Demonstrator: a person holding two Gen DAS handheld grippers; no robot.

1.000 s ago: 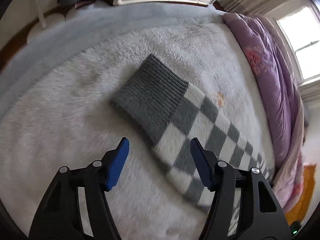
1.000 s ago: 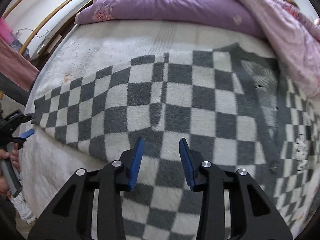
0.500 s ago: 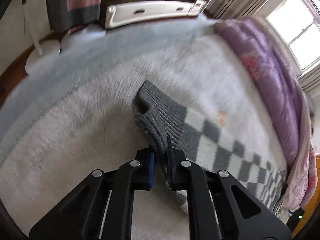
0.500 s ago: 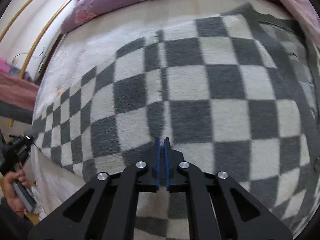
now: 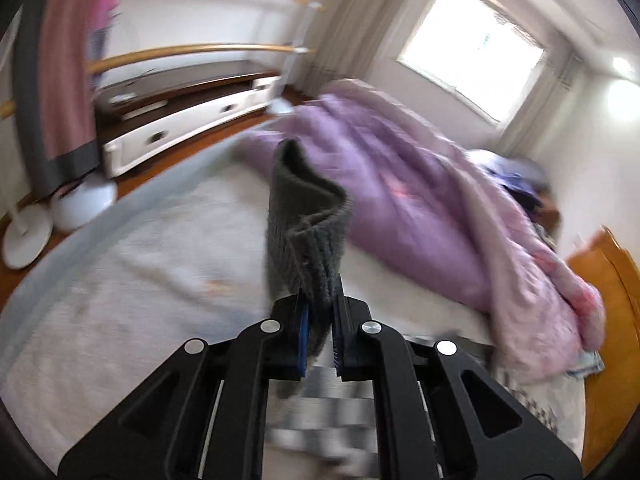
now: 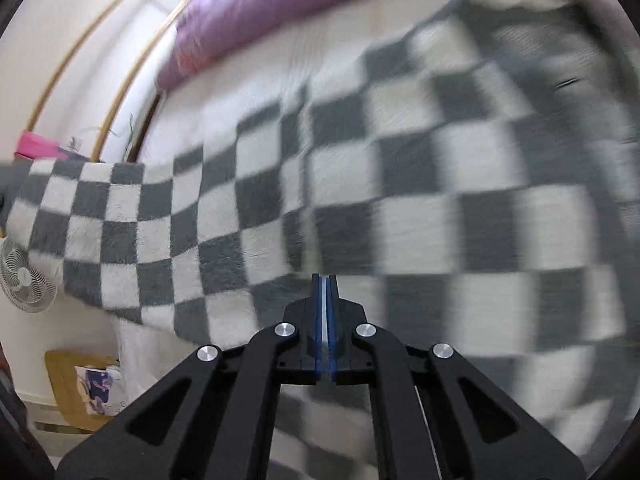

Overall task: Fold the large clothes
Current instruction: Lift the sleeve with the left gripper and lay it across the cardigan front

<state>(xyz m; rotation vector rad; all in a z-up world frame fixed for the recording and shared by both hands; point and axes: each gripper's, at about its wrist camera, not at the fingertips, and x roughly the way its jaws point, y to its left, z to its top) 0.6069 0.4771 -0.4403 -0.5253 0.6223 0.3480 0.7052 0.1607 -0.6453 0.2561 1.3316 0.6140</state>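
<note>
A grey and white checkered knit sweater (image 6: pixel 360 184) lies spread on the bed's white fuzzy cover (image 5: pixel 132 280). My left gripper (image 5: pixel 320 320) is shut on the sweater's dark grey ribbed sleeve cuff (image 5: pixel 308 216) and holds it lifted above the bed. The sleeve (image 6: pixel 92 208) rises toward the left in the right wrist view. My right gripper (image 6: pixel 325 300) is shut on the sweater's fabric near its lower edge. Both views are blurred by motion.
A purple quilt (image 5: pixel 420 200) is piled along the far side of the bed (image 6: pixel 248 8). A white drawer cabinet (image 5: pixel 188 128) and a fan base (image 5: pixel 28 236) stand past the bed. A fan (image 6: pixel 24 280) stands at the left.
My left gripper closed on the cuff and has lifted it well above the bed, swinging toward the quilt. My right gripper closed on the sweater's body and holds it.
</note>
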